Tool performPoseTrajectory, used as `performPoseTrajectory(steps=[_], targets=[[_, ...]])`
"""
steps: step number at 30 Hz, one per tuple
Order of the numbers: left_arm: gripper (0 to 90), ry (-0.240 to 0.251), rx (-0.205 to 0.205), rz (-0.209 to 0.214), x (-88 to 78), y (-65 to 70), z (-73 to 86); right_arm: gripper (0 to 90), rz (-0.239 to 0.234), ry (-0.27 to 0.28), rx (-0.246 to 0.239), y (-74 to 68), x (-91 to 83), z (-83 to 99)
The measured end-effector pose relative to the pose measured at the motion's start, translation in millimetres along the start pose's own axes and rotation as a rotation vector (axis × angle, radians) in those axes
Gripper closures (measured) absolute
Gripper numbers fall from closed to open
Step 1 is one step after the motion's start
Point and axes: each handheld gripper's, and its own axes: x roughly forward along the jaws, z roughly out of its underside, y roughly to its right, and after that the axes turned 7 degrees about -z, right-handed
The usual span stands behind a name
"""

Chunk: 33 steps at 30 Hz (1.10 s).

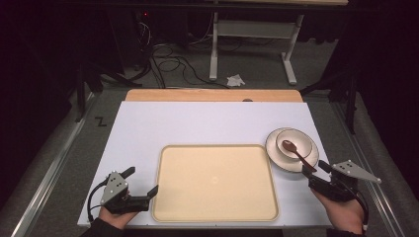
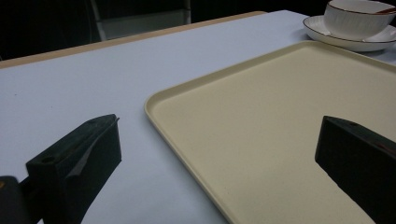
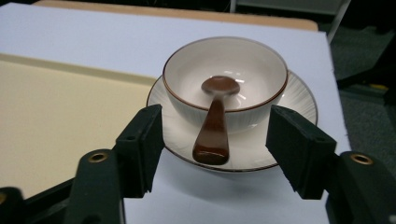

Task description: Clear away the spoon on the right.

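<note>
One brown spoon lies with its round end inside one white bowl, and its handle sticks out over the bowl's rim toward the right gripper. The bowl sits on one white saucer. Bowl and saucer each have a thin brown line round the edge. In the high view the spoon is at about four o'clock on the table, just off the right side of the tray.

The right gripper sits just at the saucer's edge. Its two black jaws are apart, one on each side of the spoon's handle, and they do not touch it. Nothing is pinched between them.

One flat cream tray lies in the middle of the table at about six o'clock, and it has nothing on it.

The left gripper is at about eight o'clock, by the tray's left edge. Its two jaws are wide apart, one over the white table and one over the tray. They hold nothing.

Two hands, one on each gripper, come in from the bottom edge.
</note>
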Motion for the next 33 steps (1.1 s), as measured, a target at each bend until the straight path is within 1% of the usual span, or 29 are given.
performPoseTrajectory(steps=[3, 4, 5, 7, 8, 10, 11, 12, 17, 20, 27, 33], targets=[[0.9, -0.001, 0.001, 0.001, -0.1, -0.1, 0.0, 45.6, -0.001, -0.018, 0.009, -0.6, 6.0, -2.4], [0.9, 0.0, 0.001, 0.0, -0.3, -0.3, 0.0, 46.5, 0.008, -0.021, 0.008, -1.1, 7.0, -3.1], [0.9, 0.0, 0.001, 0.0, -0.5, -0.4, 0.1, 50.5, 0.021, -0.026, 0.016, -1.6, 8.6, -3.9], [0.9, 0.002, 0.001, -0.002, -0.9, -0.7, 0.0, 54.3, 0.01, -0.031, 0.025, -1.2, 10.0, -3.9], [0.9, 0.003, 0.0, -0.001, -1.0, -0.8, -0.1, 58.8, 0.01, -0.035, 0.022, -0.7, 11.2, -3.0], [0.9, 0.002, 0.0, -0.001, -1.1, -0.8, -0.2, 60.1, 0.008, -0.041, 0.019, -0.4, 11.8, -2.6], [0.9, 0.002, 0.0, -0.002, -1.1, -0.8, -0.2, 64.3, 0.008, -0.047, 0.024, 0.0, 12.3, -1.9], [0.9, 0.004, 0.001, -0.002, -1.0, -0.6, -0.2, 64.3, 0.008, -0.047, 0.024, 0.0, 12.3, -1.9], [0.9, 0.001, 0.006, -0.003, -1.1, -0.4, -0.4, 71.2, 0.004, -0.056, 0.024, 1.9, 12.7, -1.2], [0.9, 0.002, 0.005, -0.005, -1.3, -0.4, -0.3, 76.1, 0.017, -0.062, 0.019, 1.2, 12.9, -1.5], [0.9, 0.003, 0.006, -0.007, -1.6, -0.4, -0.5, 76.9, 0.027, -0.06, -0.001, -0.2, 12.0, -1.8], [0.9, 0.005, 0.005, -0.01, -2.0, -0.9, -0.6, 77.0, 0.041, -0.021, -0.006, 0.6, 7.0, -2.5]])
